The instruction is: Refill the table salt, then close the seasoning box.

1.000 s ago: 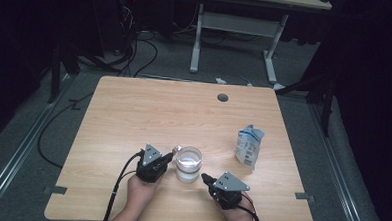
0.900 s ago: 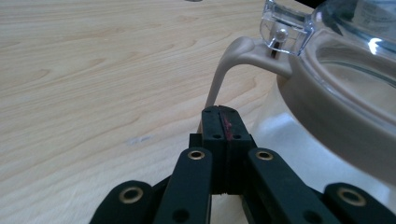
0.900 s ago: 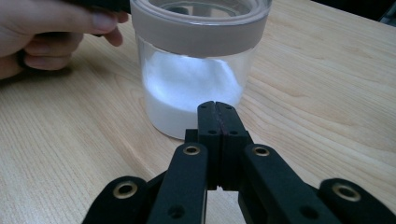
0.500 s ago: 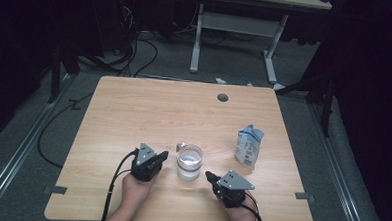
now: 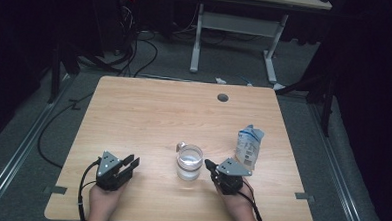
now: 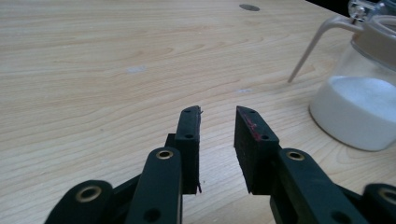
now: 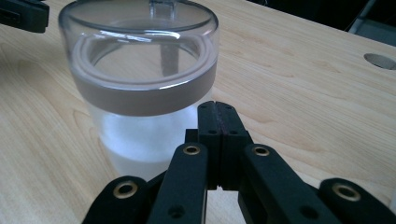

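A jar (image 5: 189, 162) stands on the table (image 5: 149, 113) near its front edge, between the left gripper (image 5: 129, 162) and the right gripper (image 5: 209, 165). A pouch (image 5: 247, 144) stands right of the jar, just behind the right gripper. A hole (image 5: 222, 97) lies near the far edge.

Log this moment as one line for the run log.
left gripper: opening, empty, apart from jar | right gripper: shut, beside jar | pouch: upright

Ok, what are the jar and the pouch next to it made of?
The jar looks like clear glass or hard plastic: see-through, glossy highlights, white powder showing inside, wire clasp at the rim. The pouch looks like thin printed plastic film, since its top is crumpled.
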{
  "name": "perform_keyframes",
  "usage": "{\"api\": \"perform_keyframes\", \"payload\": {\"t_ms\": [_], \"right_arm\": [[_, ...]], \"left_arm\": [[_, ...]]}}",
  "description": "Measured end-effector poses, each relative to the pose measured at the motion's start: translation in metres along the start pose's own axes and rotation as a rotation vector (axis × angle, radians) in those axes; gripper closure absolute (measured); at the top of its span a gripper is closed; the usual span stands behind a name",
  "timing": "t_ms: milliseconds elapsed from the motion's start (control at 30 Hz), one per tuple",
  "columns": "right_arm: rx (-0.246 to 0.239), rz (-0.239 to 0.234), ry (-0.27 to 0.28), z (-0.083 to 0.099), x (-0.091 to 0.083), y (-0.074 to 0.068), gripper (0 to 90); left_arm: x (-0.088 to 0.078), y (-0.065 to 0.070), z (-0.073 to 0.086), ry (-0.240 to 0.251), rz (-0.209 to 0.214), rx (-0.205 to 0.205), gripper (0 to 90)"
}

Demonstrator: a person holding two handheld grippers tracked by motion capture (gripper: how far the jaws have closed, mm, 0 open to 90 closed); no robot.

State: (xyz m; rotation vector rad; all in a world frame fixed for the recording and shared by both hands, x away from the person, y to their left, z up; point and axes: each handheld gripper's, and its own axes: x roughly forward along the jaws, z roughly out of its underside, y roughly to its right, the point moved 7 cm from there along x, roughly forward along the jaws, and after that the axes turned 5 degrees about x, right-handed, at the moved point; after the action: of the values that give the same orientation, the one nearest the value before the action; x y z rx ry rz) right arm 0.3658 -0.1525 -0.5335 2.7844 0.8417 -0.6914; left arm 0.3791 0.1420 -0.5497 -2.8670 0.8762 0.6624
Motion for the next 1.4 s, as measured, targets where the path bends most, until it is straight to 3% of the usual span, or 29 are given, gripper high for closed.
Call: {"api": "perform_keyframes", "payload": {"t_ms": [567,1400], "right_arm": [[-0.03,0.006,0.008,-0.001,-0.002,-0.007,90.0],[-0.077,-0.081,0.03,0.001,-0.009,-0.047,90.0]], "left_arm": [[-0.012,-0.013,0.004,0.003,-0.036,-0.001,68.2],[-0.013,-0.016,0.007,0.001,-0.031,-0.019,68.3]]}}
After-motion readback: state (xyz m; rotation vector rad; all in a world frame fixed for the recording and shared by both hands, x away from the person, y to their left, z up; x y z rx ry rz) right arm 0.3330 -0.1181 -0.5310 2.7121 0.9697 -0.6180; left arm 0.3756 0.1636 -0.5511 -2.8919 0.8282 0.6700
